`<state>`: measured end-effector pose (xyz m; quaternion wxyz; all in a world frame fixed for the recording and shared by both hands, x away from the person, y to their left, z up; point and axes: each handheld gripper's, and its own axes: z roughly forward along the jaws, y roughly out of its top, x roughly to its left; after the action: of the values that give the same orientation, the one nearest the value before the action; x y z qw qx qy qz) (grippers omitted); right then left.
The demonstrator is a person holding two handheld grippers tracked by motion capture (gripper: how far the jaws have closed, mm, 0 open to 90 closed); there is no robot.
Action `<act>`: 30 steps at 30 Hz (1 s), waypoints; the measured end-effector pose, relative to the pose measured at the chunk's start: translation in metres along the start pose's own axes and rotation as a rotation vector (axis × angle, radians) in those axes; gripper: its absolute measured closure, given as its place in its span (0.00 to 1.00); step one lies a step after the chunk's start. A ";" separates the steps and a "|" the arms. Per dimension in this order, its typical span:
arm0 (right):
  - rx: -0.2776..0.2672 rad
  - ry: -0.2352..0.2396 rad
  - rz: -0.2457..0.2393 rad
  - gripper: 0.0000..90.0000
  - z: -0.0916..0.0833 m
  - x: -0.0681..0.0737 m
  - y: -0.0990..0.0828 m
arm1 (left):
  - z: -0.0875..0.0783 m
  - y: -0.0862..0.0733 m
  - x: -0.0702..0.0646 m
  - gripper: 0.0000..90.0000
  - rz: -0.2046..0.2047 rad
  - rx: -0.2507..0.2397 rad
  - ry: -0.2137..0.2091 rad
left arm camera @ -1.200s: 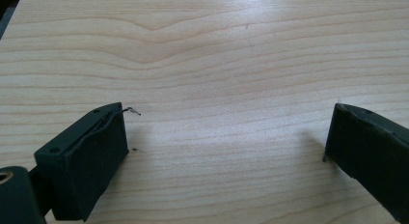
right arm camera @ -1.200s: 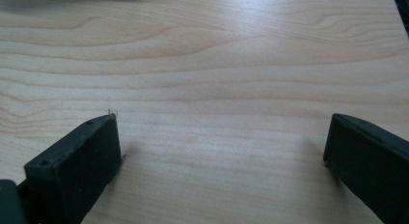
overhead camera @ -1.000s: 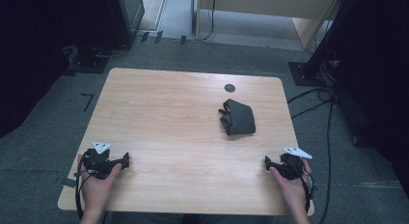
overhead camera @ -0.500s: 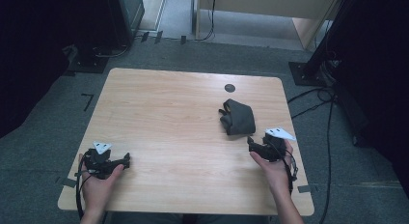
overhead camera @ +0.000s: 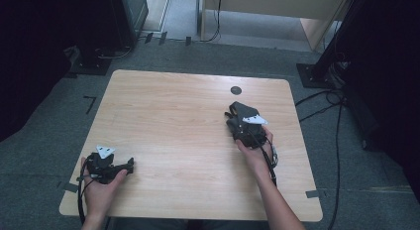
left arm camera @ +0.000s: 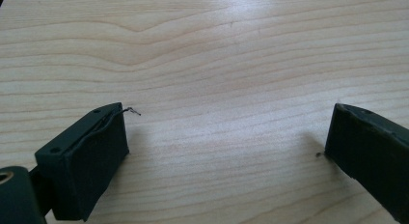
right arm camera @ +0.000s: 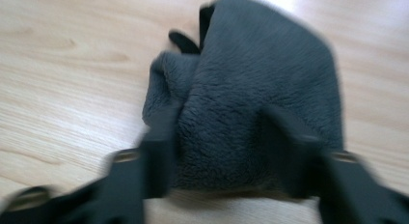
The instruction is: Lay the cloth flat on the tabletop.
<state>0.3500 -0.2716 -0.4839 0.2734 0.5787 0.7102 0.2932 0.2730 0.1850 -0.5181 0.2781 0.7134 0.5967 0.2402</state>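
A crumpled dark grey fleece cloth (overhead camera: 237, 110) lies on the wooden table (overhead camera: 173, 116), right of its middle. My right gripper (overhead camera: 236, 125) is at the cloth's near side. In the right gripper view, which is motion-blurred, its open jaws stand on either side of the cloth (right arm camera: 251, 98), the right gripper (right arm camera: 219, 120) just short of the pile. My left gripper (overhead camera: 130, 163) rests low over the table near the front left corner. The left gripper (left arm camera: 229, 113) is open wide, with bare wood between its jaws.
A small black round spot (overhead camera: 236, 89) marks the table behind the cloth. Cables (overhead camera: 337, 121) trail on the floor to the right, and black stand bases (overhead camera: 94, 66) sit beyond the table's far corners.
My right gripper has moved from the table's front right corner forward and left, up to the cloth. The left gripper has stayed in place.
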 end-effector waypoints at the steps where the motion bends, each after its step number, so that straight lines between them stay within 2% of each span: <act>1: -0.011 0.009 0.003 0.81 0.001 -0.001 -0.001 | 0.000 0.000 0.000 0.01 0.002 0.002 0.000; 2: -0.011 0.009 0.003 0.81 0.001 -0.001 -0.001 | 0.000 0.000 0.000 0.01 0.002 0.002 0.000; 3: -0.035 0.006 -0.011 0.89 -0.003 -0.002 -0.001 | -0.002 0.000 0.000 0.01 0.013 0.007 0.006; 4: -0.045 0.007 -0.010 0.90 -0.004 -0.001 0.000 | -0.002 0.001 -0.001 0.01 0.019 0.009 0.009; 5: -0.059 0.014 -0.018 0.91 -0.007 -0.001 0.000 | -0.003 0.001 -0.002 0.01 0.017 0.007 -0.003; 8: -0.091 0.073 -0.004 0.92 -0.017 0.005 0.001 | -0.007 0.006 -0.009 0.01 0.013 -0.005 -0.076; 9: -0.104 0.098 -0.006 0.92 -0.021 0.008 0.002 | -0.009 0.008 -0.014 0.01 0.020 -0.011 -0.086; 10: -0.104 0.098 -0.006 0.92 -0.021 0.008 0.002 | -0.009 0.008 -0.014 0.01 0.020 -0.011 -0.086; 11: -0.141 0.170 -0.019 0.92 -0.033 0.020 0.005 | -0.014 0.014 -0.024 0.01 0.034 -0.029 -0.119; 12: -0.141 0.170 -0.019 0.92 -0.033 0.020 0.005 | -0.014 0.014 -0.024 0.01 0.034 -0.029 -0.119; 13: -0.171 0.212 -0.043 0.92 -0.044 0.035 0.008 | -0.017 0.020 -0.032 0.01 0.039 -0.048 -0.146; 14: -0.178 0.237 -0.051 0.92 -0.048 0.040 0.010 | -0.017 0.020 -0.032 0.01 0.039 -0.048 -0.146; 15: -0.194 0.281 -0.064 0.92 -0.055 0.050 0.012 | -0.020 0.028 -0.041 0.01 0.063 -0.062 -0.166; 17: -0.219 0.342 -0.078 0.92 -0.066 0.063 0.015 | -0.022 0.036 -0.050 0.01 0.078 -0.081 -0.191; 18: -0.219 0.342 -0.078 0.92 -0.066 0.063 0.015 | -0.022 0.036 -0.050 0.01 0.078 -0.081 -0.191; 19: -0.251 0.422 -0.086 0.92 -0.082 0.076 0.018 | -0.025 0.045 -0.057 0.01 0.084 -0.102 -0.225; 22: -0.272 0.530 -0.045 0.91 -0.095 0.080 0.017 | -0.030 0.061 -0.067 0.01 0.091 -0.144 -0.288; 23: -0.272 0.531 -0.032 0.89 -0.097 0.077 0.015 | -0.031 0.064 -0.070 0.01 0.094 -0.152 -0.296; 24: -0.272 0.502 -0.032 0.87 -0.097 0.073 0.014 | -0.031 0.067 -0.074 0.01 0.103 -0.155 -0.299; 25: -0.270 0.429 -0.047 0.83 -0.095 0.068 0.011 | -0.031 0.070 -0.077 0.02 0.111 -0.156 -0.303; 27: -0.240 0.224 -0.073 0.81 -0.086 0.053 0.004 | -0.028 0.073 -0.083 0.08 0.125 -0.159 -0.308; 28: -0.226 0.161 -0.084 0.80 -0.082 0.045 -0.001 | -0.027 0.073 -0.086 0.08 0.129 -0.156 -0.314; 29: -0.213 0.117 -0.091 0.78 -0.080 0.036 -0.005 | -0.024 0.073 -0.089 0.08 0.135 -0.153 -0.319; 30: -0.213 0.117 -0.091 0.78 -0.080 0.036 -0.005 | -0.024 0.073 -0.089 0.08 0.135 -0.153 -0.319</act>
<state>0.2819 -0.2449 -0.4356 0.3044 0.4955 0.7154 0.3874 0.2934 0.0907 -0.4517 0.4058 0.7576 0.4759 0.1870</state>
